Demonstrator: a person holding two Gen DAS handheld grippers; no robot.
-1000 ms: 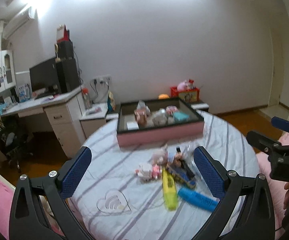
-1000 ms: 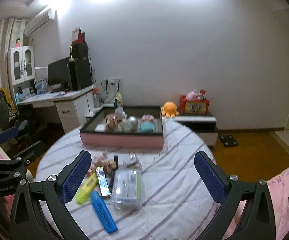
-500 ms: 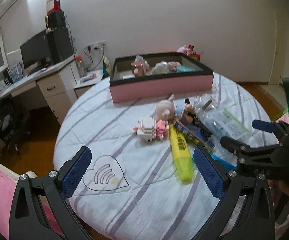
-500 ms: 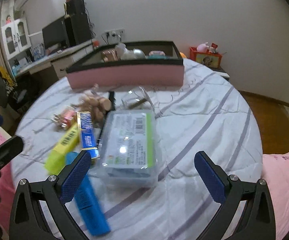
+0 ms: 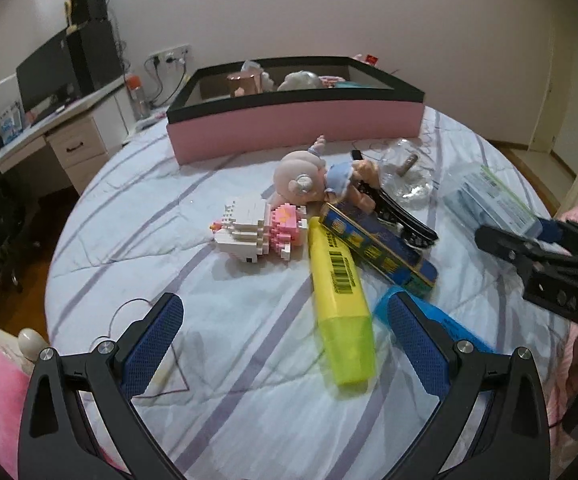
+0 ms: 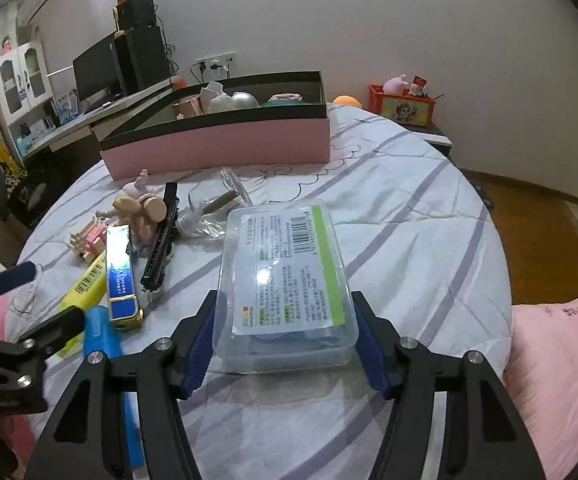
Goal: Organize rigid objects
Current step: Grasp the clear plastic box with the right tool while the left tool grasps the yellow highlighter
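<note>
A clear plastic box (image 6: 285, 280) with a green-edged label lies on the round striped bed (image 6: 409, 208). My right gripper (image 6: 285, 320) has a blue pad on each side of the box's near end; its jaws are closing and the pads look pressed against the box. My left gripper (image 5: 283, 312) hangs open over bare bedspread. Its right finger is beside a yellow highlighter (image 5: 341, 300) and over a blue highlighter (image 5: 449, 324). Nearby lie a blue tin (image 5: 377, 244), a block toy (image 5: 257, 228), a doll (image 5: 301, 180) and a black clip (image 5: 401, 212).
A pink box with a black rim (image 5: 289, 128) holding several items stands at the bed's far side. A clear glass bulb (image 6: 209, 208) lies before it. A desk with a monitor (image 6: 97, 68) is at the left; wooden floor lies right of the bed.
Both grippers have dropped and tilted down toward the bed. The right gripper's jaws have narrowed from wide open onto the clear box. The left gripper has stayed open.
</note>
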